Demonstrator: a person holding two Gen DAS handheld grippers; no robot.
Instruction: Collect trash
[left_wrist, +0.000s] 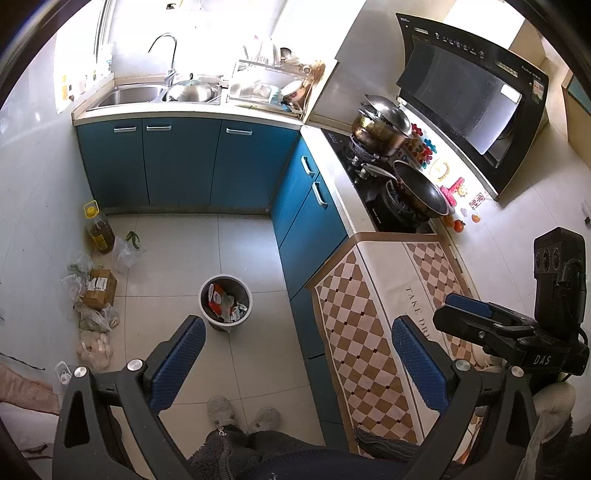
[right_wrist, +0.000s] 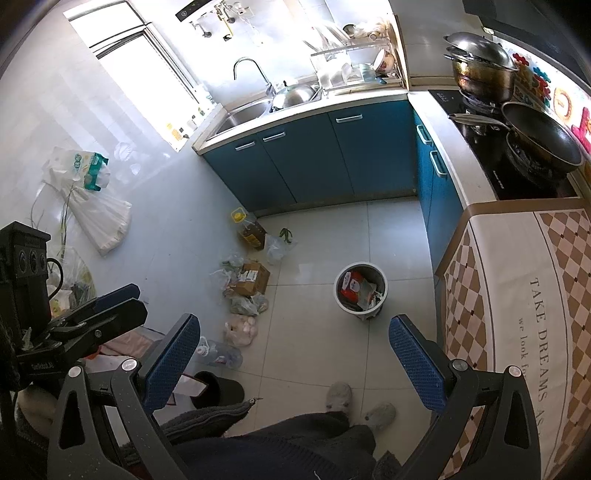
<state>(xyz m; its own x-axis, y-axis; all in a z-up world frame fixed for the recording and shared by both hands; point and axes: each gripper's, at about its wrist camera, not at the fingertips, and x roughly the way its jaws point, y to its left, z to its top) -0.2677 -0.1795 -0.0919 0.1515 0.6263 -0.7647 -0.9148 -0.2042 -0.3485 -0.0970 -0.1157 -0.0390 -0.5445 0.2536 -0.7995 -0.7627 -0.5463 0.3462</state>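
Both tools (left_wrist: 297, 363) (right_wrist: 291, 362) gape above the trash-filled bin (left_wrist: 225, 302)

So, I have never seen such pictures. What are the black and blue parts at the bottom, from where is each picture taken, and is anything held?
A person stands in a kitchen and holds a two-finger gripper in each hand. A camera on each gripper looks forward along its fingers, so the blue pads at the bottom are the tool itself. One picture comes from the left gripper, the other from the right gripper. Both are open and hold nothing. On the floor stands a bin with trash inside. By the wall lie plastic bags, a box and an oil bottle. The slippers are the person's feet.
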